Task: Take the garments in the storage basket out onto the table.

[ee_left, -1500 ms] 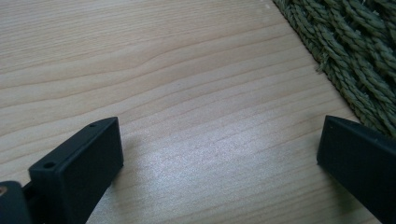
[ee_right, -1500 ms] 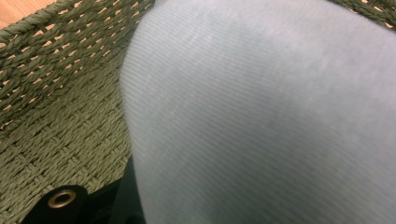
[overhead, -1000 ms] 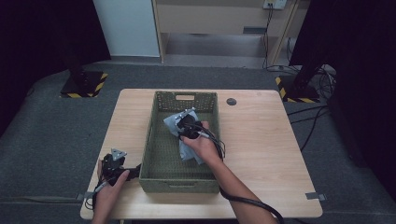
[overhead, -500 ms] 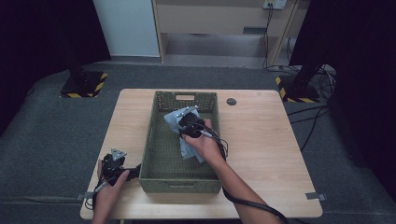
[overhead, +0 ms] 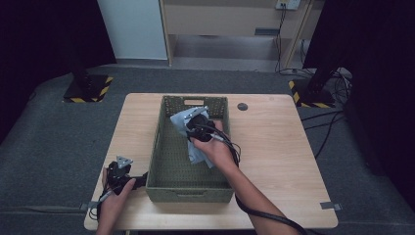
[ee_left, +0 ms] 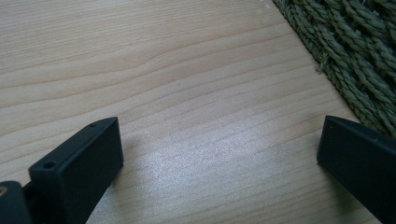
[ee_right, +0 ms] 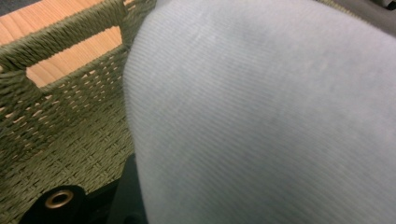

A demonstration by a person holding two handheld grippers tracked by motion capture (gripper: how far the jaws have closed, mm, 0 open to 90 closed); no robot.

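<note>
A green woven basket (overhead: 155, 147) stands in the middle of the wooden table (overhead: 284, 161). Over its far half my right gripper (overhead: 195, 122) is shut on a light blue cloth (overhead: 199, 155), which hangs from it down into the basket. In the right gripper view the cloth (ee_right: 261, 116) drapes across the lens and hides the jaws, with the basket's far wall and handle slot (ee_right: 60, 126) behind it. My left gripper (overhead: 139, 180) rests on the table left of the basket. Its jaws stand wide apart (ee_left: 219, 135) over bare wood, with the basket's weave (ee_left: 355, 56) beside them.
A small dark round disc (overhead: 242, 106) lies on the table past the basket's far right corner. The right gripper's cable (overhead: 254, 210) trails along the forearm to the near edge. Two stand bases with yellow-black stripes (overhead: 88, 89) (overhead: 313, 93) sit on the floor beyond the table.
My right gripper has lifted a little with the blue cloth and drifted toward the basket's far end. The left gripper has stayed put.
</note>
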